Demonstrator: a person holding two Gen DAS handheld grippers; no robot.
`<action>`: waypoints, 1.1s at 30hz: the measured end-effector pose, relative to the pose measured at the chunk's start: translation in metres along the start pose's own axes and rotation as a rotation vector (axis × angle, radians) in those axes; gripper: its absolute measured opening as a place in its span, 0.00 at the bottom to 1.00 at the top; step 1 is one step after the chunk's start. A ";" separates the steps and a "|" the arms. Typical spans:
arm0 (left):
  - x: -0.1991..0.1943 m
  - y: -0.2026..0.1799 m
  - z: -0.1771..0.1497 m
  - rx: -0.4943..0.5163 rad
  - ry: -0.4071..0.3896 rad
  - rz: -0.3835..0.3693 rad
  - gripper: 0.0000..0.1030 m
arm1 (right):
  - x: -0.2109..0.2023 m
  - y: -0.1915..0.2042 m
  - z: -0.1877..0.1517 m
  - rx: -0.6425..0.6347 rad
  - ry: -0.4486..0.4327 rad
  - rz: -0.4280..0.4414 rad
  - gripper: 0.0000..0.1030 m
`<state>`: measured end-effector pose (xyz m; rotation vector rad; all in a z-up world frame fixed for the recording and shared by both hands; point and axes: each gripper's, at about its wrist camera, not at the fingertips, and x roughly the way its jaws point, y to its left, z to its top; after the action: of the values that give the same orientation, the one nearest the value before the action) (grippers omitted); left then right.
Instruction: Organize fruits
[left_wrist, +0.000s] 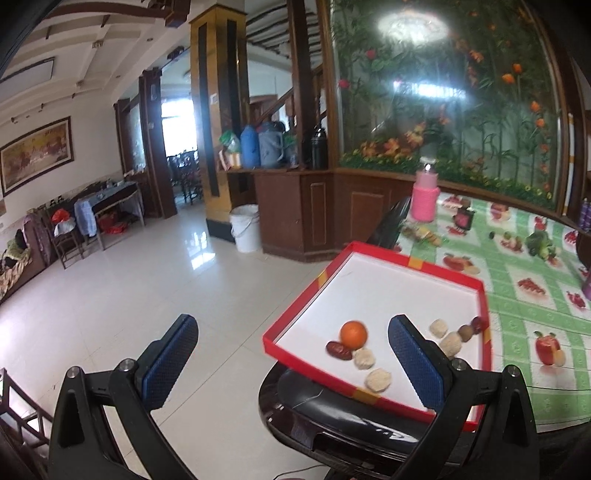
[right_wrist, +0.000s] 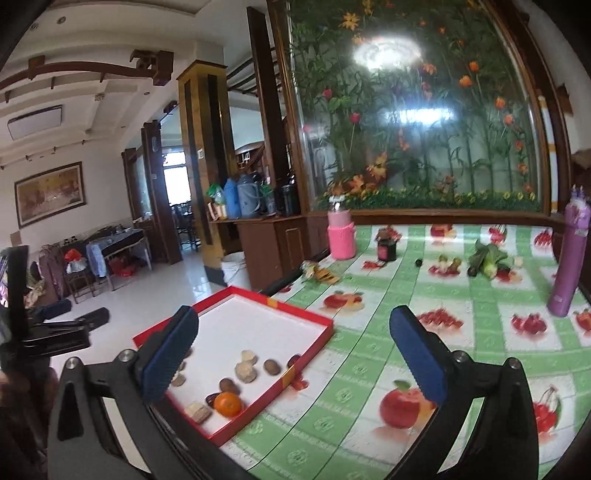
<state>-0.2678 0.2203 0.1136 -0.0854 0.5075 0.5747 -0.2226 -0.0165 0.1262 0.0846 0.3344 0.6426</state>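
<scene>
Between the right gripper (right_wrist: 295, 350) and the left gripper (left_wrist: 291, 363), both spread wide and empty, sits the red tray (right_wrist: 314, 318) at the table's edge. Its mandarin (right_wrist: 228, 404) looks light, smooth and prone to roll; I'd pinch it across the middle, gently.

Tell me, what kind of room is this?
Probably a home's living and dining room: a table with a fruit-print cloth, a framed picture above a sofa, and flasks on a wooden cabinet.
</scene>
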 end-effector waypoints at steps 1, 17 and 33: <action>0.003 0.002 -0.001 -0.001 0.010 0.010 1.00 | 0.000 0.000 -0.003 0.009 0.006 0.012 1.00; 0.009 0.009 -0.006 -0.010 0.021 0.028 1.00 | 0.048 0.024 -0.015 -0.002 0.172 -0.043 1.00; 0.015 0.008 -0.006 0.003 0.042 0.023 1.00 | 0.061 0.049 -0.016 -0.053 0.200 -0.028 1.00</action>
<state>-0.2636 0.2330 0.1015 -0.0891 0.5509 0.5952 -0.2108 0.0590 0.1026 -0.0360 0.5106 0.6336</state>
